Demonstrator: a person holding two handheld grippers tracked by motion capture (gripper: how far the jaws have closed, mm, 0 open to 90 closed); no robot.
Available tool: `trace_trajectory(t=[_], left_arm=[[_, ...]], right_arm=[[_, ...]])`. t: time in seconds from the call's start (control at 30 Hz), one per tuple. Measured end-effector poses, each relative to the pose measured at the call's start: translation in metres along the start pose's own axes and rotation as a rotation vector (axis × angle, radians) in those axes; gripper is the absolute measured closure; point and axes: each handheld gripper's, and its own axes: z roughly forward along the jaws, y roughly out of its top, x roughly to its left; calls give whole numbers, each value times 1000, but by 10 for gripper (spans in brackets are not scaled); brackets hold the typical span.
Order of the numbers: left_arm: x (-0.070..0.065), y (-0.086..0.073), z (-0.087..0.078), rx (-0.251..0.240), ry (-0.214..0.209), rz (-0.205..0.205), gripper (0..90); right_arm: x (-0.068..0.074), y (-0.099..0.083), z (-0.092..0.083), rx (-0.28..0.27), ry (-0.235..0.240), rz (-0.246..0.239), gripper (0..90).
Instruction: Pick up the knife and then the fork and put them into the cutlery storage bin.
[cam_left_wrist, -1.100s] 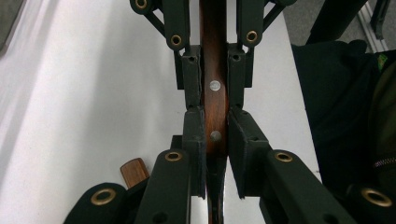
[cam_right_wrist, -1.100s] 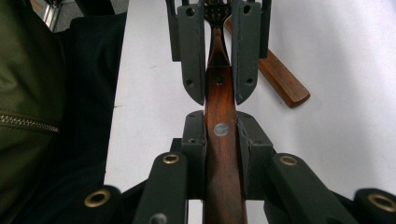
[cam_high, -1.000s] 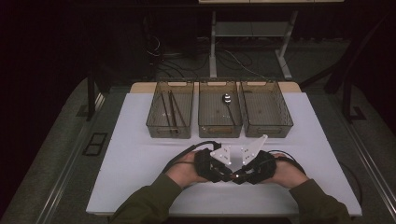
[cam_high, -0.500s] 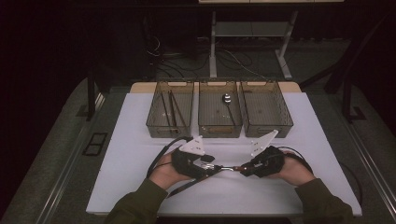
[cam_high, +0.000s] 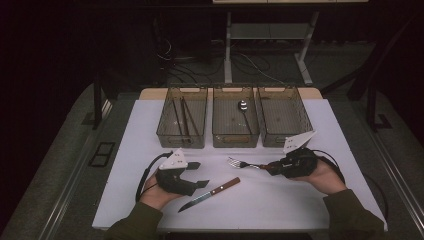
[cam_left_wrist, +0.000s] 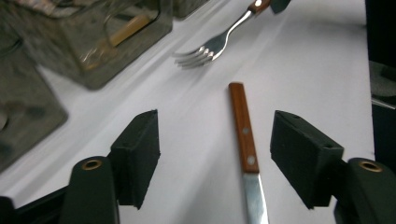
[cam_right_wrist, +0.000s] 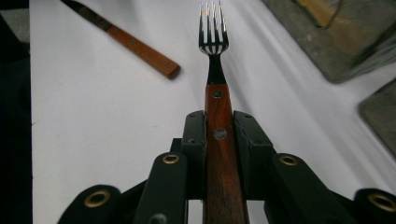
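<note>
Fork (cam_right_wrist: 215, 65) clamped in right gripper (cam_right_wrist: 219, 133)

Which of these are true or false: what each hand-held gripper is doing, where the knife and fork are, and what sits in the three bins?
1. The right hand-held gripper is clamped on the fork by its wooden handle. True.
2. The left hand-held gripper is squeezing the knife. False: its jaws have just been opening; the knife lies on the table between them, pads clear of it.
3. A spoon lies in the middle bin. True.
4. The fork is in the right bin. False: the gripper holds it in front of the bins.
</note>
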Motion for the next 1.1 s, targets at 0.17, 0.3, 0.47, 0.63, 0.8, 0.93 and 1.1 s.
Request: trace_trajectory(t=[0.17,0.3,0.47,0.63,0.8,0.93,1.1], left_arm=[[0,-15,-6,-8,38,-41,182],[2,-23,-12,-15,48,-60,152],[2,-30,-19,-26,67,-73,125],[3,-32,-20,-29,92,-93,39],[3,-32,-18,-25,98,-99,0],[3,-31,-18,-24,101,-105,0],[3,-31,-18,-25,104,-93,0]], right_arm=[[-4,2,-11,-49,-23,21,757],[-8,3,-18,-71,-36,28,757],[-14,6,-31,-120,-58,38,757],[-22,8,-48,-164,-96,57,757],[-38,7,-66,-226,-151,107,757],[-54,7,-78,-255,-198,162,757],[-72,8,-87,-260,-274,234,756]])
